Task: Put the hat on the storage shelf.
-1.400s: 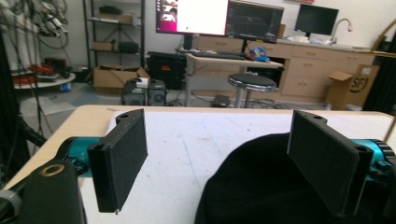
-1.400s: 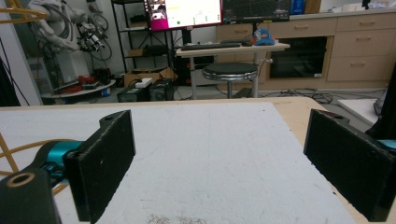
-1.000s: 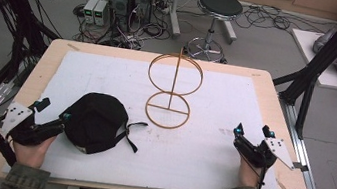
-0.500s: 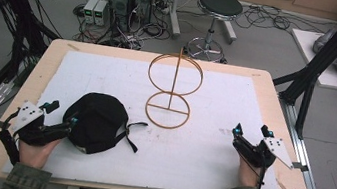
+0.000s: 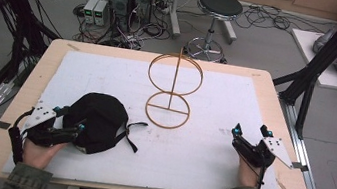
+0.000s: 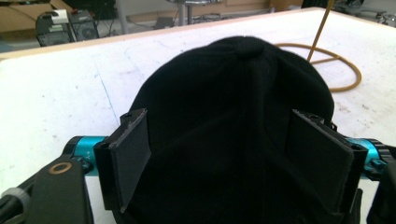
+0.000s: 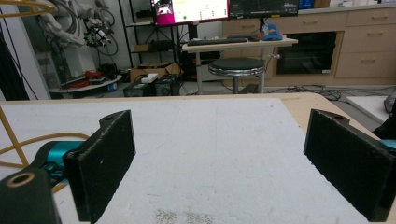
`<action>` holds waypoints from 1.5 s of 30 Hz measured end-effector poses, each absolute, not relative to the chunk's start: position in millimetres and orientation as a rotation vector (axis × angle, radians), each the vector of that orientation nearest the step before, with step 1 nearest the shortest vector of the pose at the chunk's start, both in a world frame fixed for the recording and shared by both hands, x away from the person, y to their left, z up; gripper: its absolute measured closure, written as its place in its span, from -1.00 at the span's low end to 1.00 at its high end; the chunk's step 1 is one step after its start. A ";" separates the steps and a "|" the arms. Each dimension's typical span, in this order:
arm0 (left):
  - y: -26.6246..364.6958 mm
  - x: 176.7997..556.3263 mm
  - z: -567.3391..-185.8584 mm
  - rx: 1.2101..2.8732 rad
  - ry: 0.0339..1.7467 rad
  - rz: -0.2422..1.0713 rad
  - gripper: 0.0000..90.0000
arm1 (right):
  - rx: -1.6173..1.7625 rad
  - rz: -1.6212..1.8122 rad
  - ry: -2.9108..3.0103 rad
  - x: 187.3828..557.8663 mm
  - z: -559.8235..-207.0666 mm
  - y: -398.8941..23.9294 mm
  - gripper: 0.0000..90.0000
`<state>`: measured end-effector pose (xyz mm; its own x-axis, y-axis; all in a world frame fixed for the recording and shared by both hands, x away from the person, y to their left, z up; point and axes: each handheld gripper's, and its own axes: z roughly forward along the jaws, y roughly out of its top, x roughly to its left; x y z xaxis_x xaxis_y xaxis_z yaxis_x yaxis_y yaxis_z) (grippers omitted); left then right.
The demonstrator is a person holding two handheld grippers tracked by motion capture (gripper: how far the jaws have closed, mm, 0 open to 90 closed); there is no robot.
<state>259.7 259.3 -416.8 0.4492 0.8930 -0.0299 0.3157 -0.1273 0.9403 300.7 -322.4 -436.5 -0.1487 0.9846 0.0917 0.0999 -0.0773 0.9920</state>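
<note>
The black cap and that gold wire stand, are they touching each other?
Apart. The high view shows bare white mat between the black cap and the gold wire stand's base ring; only the cap's strap reaches toward it.

L claw (image 5: 70, 121) at black cap (image 5: 96, 121); R claw (image 5: 249, 133) open, beside wire stand (image 5: 172, 89).

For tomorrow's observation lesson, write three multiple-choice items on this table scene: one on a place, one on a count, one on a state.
1. Where does the black cap lie?
A. left of the wire stand
B. right of it
C. hanging on it

2. How many rings does the wire stand have?
A. one
B. two
C. four

3. How do the right tongs stand?
A. shut on the cap
B. shut on the stand
C. open, holding nothing

Answers:
1 A: the high view shows the cap by the left tongs.
2 B: one upper ring, one base ring.
3 C: bare white mat shows between the jaws.
</note>
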 end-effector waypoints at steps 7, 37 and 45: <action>255.1 261.3 -419.3 1.724 1.046 0.695 -0.41 | 1.280 1.348 1.355 301.2 -437.2 -322.2 -0.82; 251.7 259.4 -420.0 1.738 1.047 0.631 0.94 | 1.280 1.342 1.385 303.3 -438.6 -321.8 -0.82; 251.7 257.7 -419.4 1.733 1.040 0.665 0.94 | 1.281 1.341 1.387 303.4 -438.7 -322.1 -0.82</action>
